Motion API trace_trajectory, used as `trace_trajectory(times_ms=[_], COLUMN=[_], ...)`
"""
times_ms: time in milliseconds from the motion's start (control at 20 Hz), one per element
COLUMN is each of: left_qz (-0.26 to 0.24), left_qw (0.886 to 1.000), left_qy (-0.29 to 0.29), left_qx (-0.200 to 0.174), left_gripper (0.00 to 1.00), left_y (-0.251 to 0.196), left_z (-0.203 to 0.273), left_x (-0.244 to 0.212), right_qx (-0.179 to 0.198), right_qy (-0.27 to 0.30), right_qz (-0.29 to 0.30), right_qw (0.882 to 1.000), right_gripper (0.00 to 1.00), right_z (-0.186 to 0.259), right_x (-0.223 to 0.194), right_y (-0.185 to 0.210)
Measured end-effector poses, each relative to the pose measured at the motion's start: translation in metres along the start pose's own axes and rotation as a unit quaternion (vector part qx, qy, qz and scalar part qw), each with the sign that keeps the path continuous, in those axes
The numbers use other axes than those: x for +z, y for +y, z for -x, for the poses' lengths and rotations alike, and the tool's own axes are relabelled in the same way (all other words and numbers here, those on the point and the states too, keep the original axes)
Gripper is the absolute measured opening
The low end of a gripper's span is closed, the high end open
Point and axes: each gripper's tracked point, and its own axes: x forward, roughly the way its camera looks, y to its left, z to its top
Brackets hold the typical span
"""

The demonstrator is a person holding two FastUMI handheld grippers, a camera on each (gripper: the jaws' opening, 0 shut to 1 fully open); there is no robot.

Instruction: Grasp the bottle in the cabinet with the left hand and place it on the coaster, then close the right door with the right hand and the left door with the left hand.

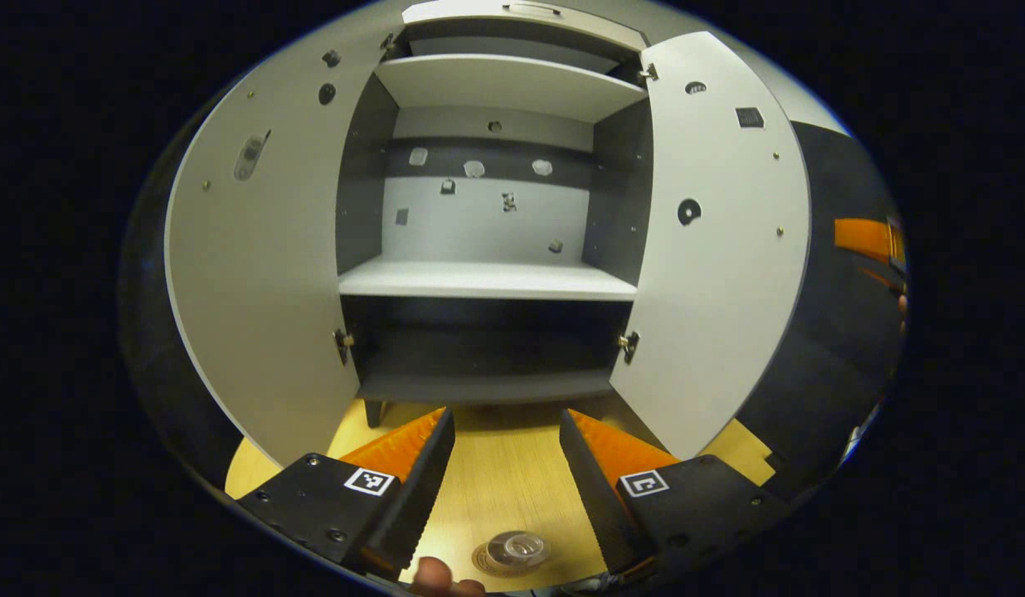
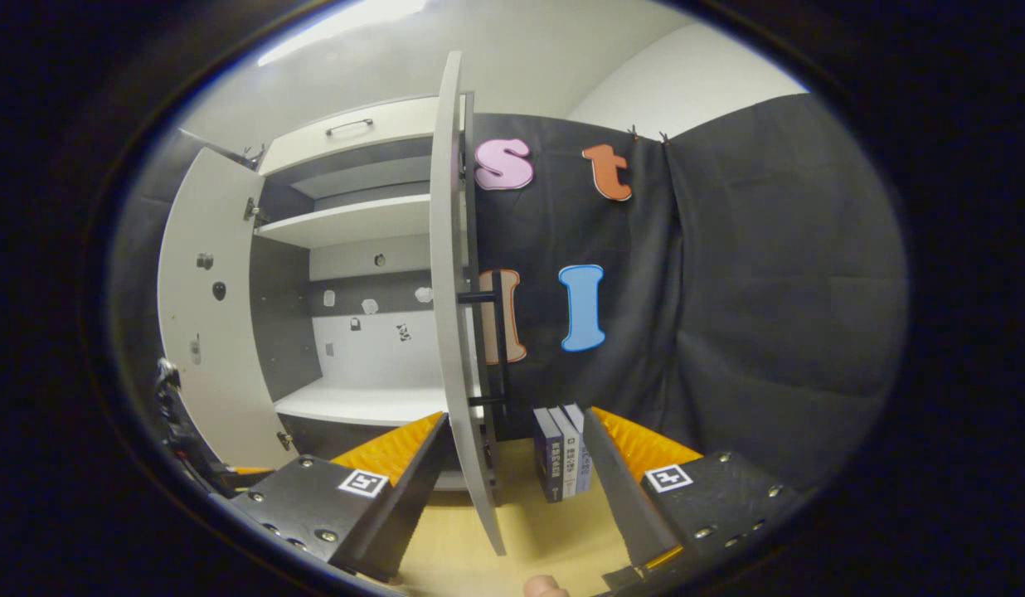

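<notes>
- The bottle (image 1: pixel 517 549) stands on the coaster (image 1: pixel 489 565) on the wooden surface (image 1: pixel 500 473), seen from above at the bottom of the left gripper view, in front of the cabinet (image 1: pixel 488 282).
- The left tongs (image 1: pixel 506 473) are apart and empty, with the bottle low between them but untouched by either finger.
- Judging from this, step 1 of the task, moving the bottle to the coaster, looks done; the cabinet shelves I can see carry no bottle.
- Both doors are wide open: the left door (image 1: pixel 259 274) and the right door (image 1: pixel 716 249) swing out on either side of the shelves, so 2 closings are left.
- In the right gripper view, the right tongs (image 2: pixel 512 485) are apart and hold nothing, and the right door (image 2: pixel 456 332) shows edge-on, its bottom edge lying between the 2 fingers.
- Whether either finger touches the door I cannot tell.
- My guess is that closing the right door is the step in hand, with the left door to follow.
- A few books (image 2: pixel 562 452) stand upright on the surface just beside the door's outer face, near the black cloth wall (image 2: pixel 728 290).
</notes>
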Motion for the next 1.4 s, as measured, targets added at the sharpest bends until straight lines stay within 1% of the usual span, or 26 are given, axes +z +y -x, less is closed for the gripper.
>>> trace_trajectory(times_ms=[50, 100, 200, 250, 300, 350, 400, 450, 500, 600, 650, 700, 750, 800, 850, 900, 950, 1000, 1050, 1100, 1250, 1300, 1350, 1400], left_qz=[-0.007, -0.015, -0.025, -0.023, -0.017, -0.009, -0.001, 0.007, 0.013, 0.016, 0.016, 0.016, 0.016, 0.016, 0.016, 0.017, 0.017, 0.018, 0.02, 0.021, 0.026, 0.028, 0.03, 0.032], left_qw=[1.0, 0.999, 0.996, 0.994, 0.993, 0.992, 0.991, 0.99, 0.989, 0.989, 0.989, 0.988, 0.988, 0.988, 0.988, 0.988, 0.988, 0.988, 0.987, 0.987, 0.987, 0.987, 0.987, 0.987], left_qy=[-0.023, -0.044, -0.083, -0.099, -0.11, -0.12, -0.129, -0.138, -0.143, -0.146, -0.147, -0.148, -0.149, -0.149, -0.148, -0.147, -0.146, -0.146, -0.146, -0.146, -0.144, -0.143, -0.142, -0.142], left_qx=[0.008, 0.015, 0.025, 0.028, 0.028, 0.03, 0.028, 0.026, 0.025, 0.028, 0.03, 0.032, 0.035, 0.039, 0.042, 0.046, 0.049, 0.054, 0.058, 0.061, 0.068, 0.07, 0.071, 0.072], left_gripper=[0.84, 0.84, 0.84, 0.84, 0.88, 0.94, 0.99, 0.99, 0.98, 0.98, 0.94, 0.97, 0.97, 0.97, 0.97, 0.97, 0.97, 0.97, 0.97, 0.97, 0.97, 0.97, 0.97, 0.97], left_y=[0.003, 0.006, 0.009, 0.01, 0.009, 0.01, 0.008, 0.007, 0.007, 0.01, 0.011, 0.013, 0.015, 0.017, 0.019, 0.022, 0.025, 0.028, 0.031, 0.034, 0.041, 0.043, 0.044, 0.045], left_z=[0.001, 0.004, 0.011, 0.015, 0.019, 0.023, 0.026, 0.028, 0.031, 0.035, 0.038, 0.038, 0.04, 0.042, 0.044, 0.045, 0.046, 0.047, 0.048, 0.048, 0.048, 0.049, 0.048, 0.048], left_x=[0.019, 0.037, 0.073, 0.089, 0.101, 0.111, 0.122, 0.13, 0.135, 0.141, 0.142, 0.143, 0.144, 0.142, 0.141, 0.14, 0.139, 0.138, 0.138, 0.137, 0.134, 0.134, 0.133, 0.133], right_qx=[-0.001, -0.001, -0.003, -0.005, -0.008, -0.009, -0.012, -0.015, -0.02, -0.033, -0.041, -0.046, -0.048, -0.048, -0.049, -0.047, -0.046, -0.045, -0.045, -0.042, -0.036, -0.031, -0.023, -0.014], right_qy=[-0.001, -0.001, -0.001, -0.002, -0.004, -0.005, -0.006, -0.01, -0.014, -0.024, -0.027, -0.031, -0.033, -0.035, -0.038, -0.042, -0.046, -0.049, -0.051, -0.051, -0.044, -0.042, -0.04, -0.038], right_qz=[0.0, 0.0, 0.0, 0.0, 0.0, 0.0, 0.0, 0.0, 0.0, 0.002, 0.002, 0.0, -0.002, -0.003, -0.004, -0.003, -0.001, 0.002, 0.004, 0.005, 0.002, 0.0, -0.001, -0.003], right_qw=[1.0, 1.0, 1.0, 1.0, 1.0, 1.0, 1.0, 1.0, 1.0, 0.999, 0.999, 0.998, 0.998, 0.998, 0.998, 0.998, 0.998, 0.998, 0.998, 0.998, 0.998, 0.999, 0.999, 0.999], right_gripper=[0.96, 0.94, 0.94, 0.97, 0.96, 0.94, 0.94, 0.94, 0.96, 0.96, 0.94, 0.97, 0.97, 0.94, 0.96, 0.96, 0.94, 0.97, 0.97, 0.94, 0.96, 0.94, 0.94, 0.96], right_z=[-0.001, 0.0, -0.001, -0.001, -0.002, -0.004, -0.005, -0.007, -0.008, -0.014, -0.016, -0.02, -0.025, -0.029, -0.031, -0.034, -0.036, -0.038, -0.041, -0.043, -0.048, -0.048, -0.049, -0.05], right_x=[0.0, 0.0, 0.002, 0.002, 0.003, 0.004, 0.006, 0.008, 0.011, 0.018, 0.019, 0.022, 0.023, 0.025, 0.026, 0.029, 0.03, 0.032, 0.032, 0.033, 0.029, 0.028, 0.029, 0.028], right_y=[0.001, 0.0, -0.002, -0.003, -0.005, -0.005, -0.007, -0.009, -0.012, -0.019, -0.023, -0.026, -0.026, -0.025, -0.024, -0.022, -0.02, -0.018, -0.018, -0.016, -0.014, -0.012, -0.009, -0.006])
